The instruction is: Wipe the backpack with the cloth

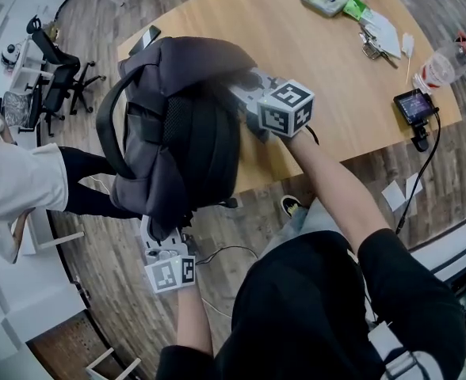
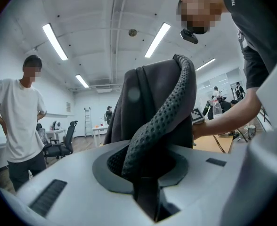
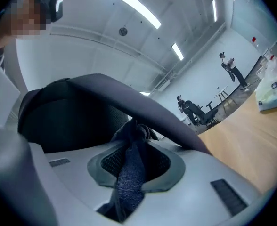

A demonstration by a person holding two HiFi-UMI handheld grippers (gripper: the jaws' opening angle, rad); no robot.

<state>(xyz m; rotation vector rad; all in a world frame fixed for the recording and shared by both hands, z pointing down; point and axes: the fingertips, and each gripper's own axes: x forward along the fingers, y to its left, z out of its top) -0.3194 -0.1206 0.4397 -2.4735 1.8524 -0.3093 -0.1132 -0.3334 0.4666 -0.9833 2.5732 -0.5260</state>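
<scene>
My L gripper (image 2: 145,192) is held low, roughly level, jaws clamped on a padded shoulder strap (image 2: 162,117). L forearm (image 1: 192,315) is bare and close to my body. R gripper (image 3: 129,187) is out in front on a stretched R arm (image 1: 336,184), black sleeve (image 1: 407,283) above the elbow. Jaws are pinched tight on the dk-blue cloth (image 3: 129,168).

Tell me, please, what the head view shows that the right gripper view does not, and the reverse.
Only the head view: the left gripper at the lower end of the dark grey fabric backpack, a clear plastic bottle and a small black device with a screen.
Only the right gripper view: the dark blue knitted cloth pinched in the right gripper's tongs.
Both: that backpack and the light wooden table.
</scene>
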